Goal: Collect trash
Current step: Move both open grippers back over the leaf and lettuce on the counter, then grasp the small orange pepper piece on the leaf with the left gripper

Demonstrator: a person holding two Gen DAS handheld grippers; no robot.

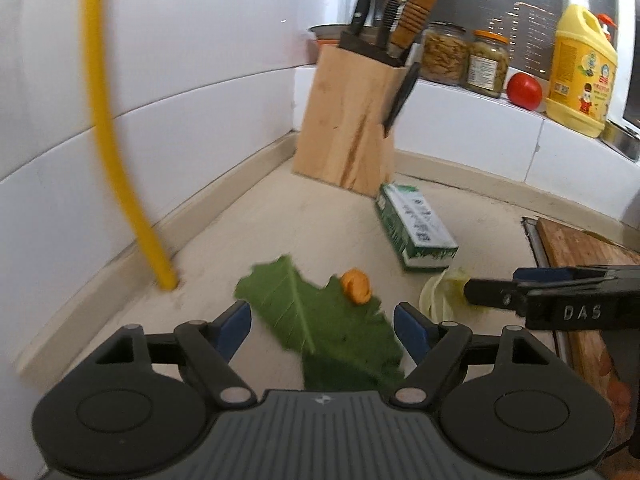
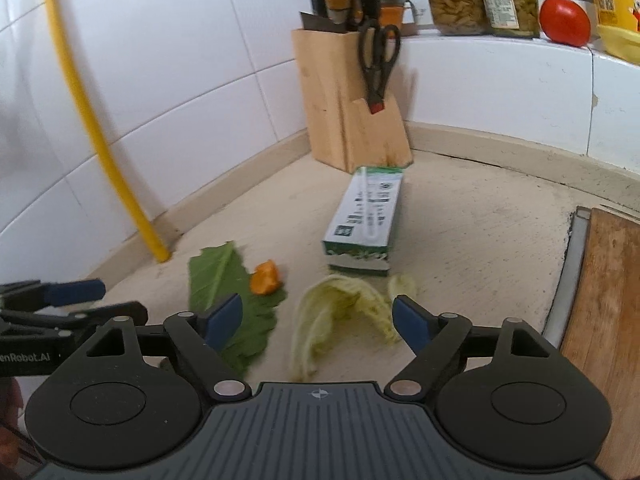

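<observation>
The left tool (image 1: 322, 322) is hovering with its jaws spread wide and nothing between them, directly above the green leaf (image 1: 320, 324) lying flat on the table (image 1: 280, 220). One orange peel scrap (image 1: 355, 286) is resting on that leaf's far edge. Further right, one pale cabbage leaf (image 2: 340, 316) is lying crumpled, with a small pale fragment (image 2: 402, 285) just beside it. The right tool (image 2: 318, 322) is hanging over the cabbage leaf, jaws likewise released and empty. Beyond it, one green-and-white carton (image 2: 366, 220) is lying on its side near the knife block (image 2: 344, 108).

Task progress, as judged: nothing is being held, and no bin or bag is appearing in either view. Every piece of trash appears uncollected: two leaves, one fragment, one peel, one carton. Collection is seemingly at its start, with both tools positioned for a first grasp.
</observation>
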